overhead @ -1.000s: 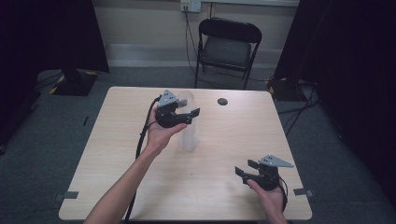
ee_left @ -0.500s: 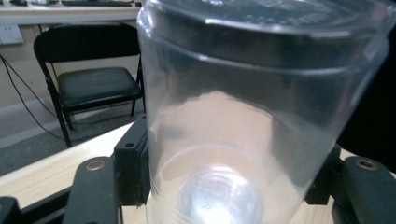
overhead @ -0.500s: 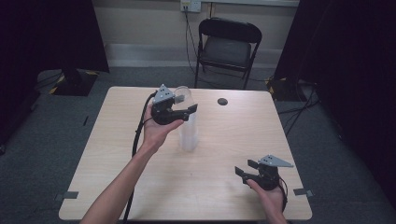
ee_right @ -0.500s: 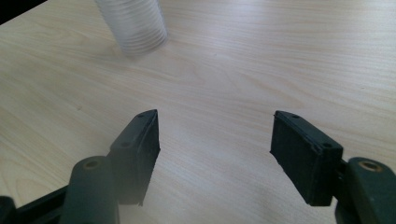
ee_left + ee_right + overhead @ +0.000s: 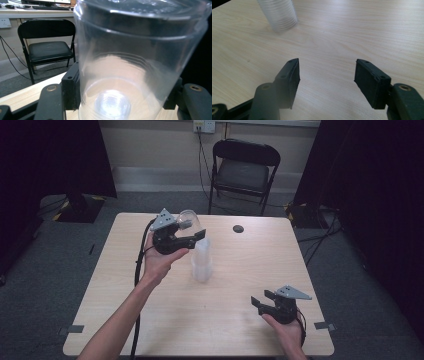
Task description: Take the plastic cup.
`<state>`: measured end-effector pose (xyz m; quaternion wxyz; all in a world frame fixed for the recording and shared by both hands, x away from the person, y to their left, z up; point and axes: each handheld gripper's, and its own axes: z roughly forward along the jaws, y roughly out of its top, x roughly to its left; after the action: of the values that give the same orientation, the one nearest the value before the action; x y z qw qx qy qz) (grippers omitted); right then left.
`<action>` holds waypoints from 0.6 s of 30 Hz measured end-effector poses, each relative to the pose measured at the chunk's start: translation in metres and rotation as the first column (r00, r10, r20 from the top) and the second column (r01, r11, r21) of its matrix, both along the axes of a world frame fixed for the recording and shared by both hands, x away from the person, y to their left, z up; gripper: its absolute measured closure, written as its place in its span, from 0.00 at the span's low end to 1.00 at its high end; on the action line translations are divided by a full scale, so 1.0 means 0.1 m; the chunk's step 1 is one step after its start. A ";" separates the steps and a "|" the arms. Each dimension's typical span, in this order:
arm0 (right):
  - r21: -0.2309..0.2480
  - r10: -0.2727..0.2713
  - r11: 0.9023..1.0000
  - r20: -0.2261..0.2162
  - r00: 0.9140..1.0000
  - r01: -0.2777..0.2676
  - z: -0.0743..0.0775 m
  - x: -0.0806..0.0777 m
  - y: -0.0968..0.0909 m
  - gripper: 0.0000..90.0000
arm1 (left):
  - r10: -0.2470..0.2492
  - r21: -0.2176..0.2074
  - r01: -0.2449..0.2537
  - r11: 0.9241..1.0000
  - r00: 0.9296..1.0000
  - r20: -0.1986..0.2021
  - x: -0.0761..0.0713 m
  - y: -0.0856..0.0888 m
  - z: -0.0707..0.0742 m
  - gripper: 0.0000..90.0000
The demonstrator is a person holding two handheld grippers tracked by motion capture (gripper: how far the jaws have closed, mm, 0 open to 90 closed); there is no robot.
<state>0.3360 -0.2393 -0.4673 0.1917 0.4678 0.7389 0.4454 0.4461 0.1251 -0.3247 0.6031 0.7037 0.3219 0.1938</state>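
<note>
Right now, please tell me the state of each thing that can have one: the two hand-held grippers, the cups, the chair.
Left hand-held gripper: shut on the clear cup, raised above the stack.
Clear cup: gripped at both sides, tilted, empty.
Stack of cups: standing upright on the table.
Right hand-held gripper: open, holding nothing, low over the table.
Folding chair: unfolded, unoccupied.

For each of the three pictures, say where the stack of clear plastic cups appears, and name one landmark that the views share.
High view: the stack of clear cups stands near the table's middle, just right of the left tool.
Left gripper view: seen through the clear cup the tool holds, the stack's top lies low in the frame.
Right gripper view: upper left, beyond the open right tool.
Shared landmark: the pale wooden table.
</note>
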 end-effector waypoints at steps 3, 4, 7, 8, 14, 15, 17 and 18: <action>-0.007 -0.002 1.000 0.007 1.000 0.002 0.00 0.00 0.01 0.42 | 0.003 0.001 -0.003 1.000 1.000 -0.009 -0.05 0.08 0.02 0.39; -0.007 -0.002 1.000 0.007 1.000 0.002 0.00 0.00 0.01 0.42 | 0.003 0.001 -0.003 1.000 1.000 -0.009 -0.05 0.08 0.02 0.39; -0.013 -0.016 1.000 0.009 1.000 0.017 0.00 0.01 0.01 0.42 | 0.002 -0.012 -0.003 1.000 1.000 -0.014 -0.15 0.11 0.04 0.39; -0.014 -0.017 1.000 0.013 1.000 0.018 0.00 0.01 0.01 0.42 | -0.005 -0.004 0.005 1.000 1.000 -0.010 -0.18 0.11 0.03 0.39; -0.010 -0.025 1.000 0.021 0.999 0.026 0.01 0.00 0.01 0.42 | -0.031 0.014 0.032 0.999 0.999 -0.023 -0.33 0.11 0.01 0.39; -0.016 -0.022 1.000 0.024 0.999 0.023 0.01 -0.01 0.01 0.46 | -0.038 0.009 0.038 0.999 0.999 -0.033 -0.35 0.10 0.00 0.39; -0.021 -0.020 1.000 0.023 1.000 0.021 0.02 -0.01 0.02 0.46 | -0.067 -0.009 0.067 0.998 0.996 -0.053 -0.39 0.11 -0.03 0.38; -0.023 -0.011 1.000 0.024 1.000 0.012 0.02 -0.01 0.03 0.47 | -0.070 -0.015 0.069 0.997 0.995 -0.075 -0.41 0.12 -0.05 0.38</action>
<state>0.3345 -0.2364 -0.4657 0.2083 0.4645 0.7390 0.4414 0.4047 0.1371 -0.3302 0.6013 0.7174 0.3209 0.1440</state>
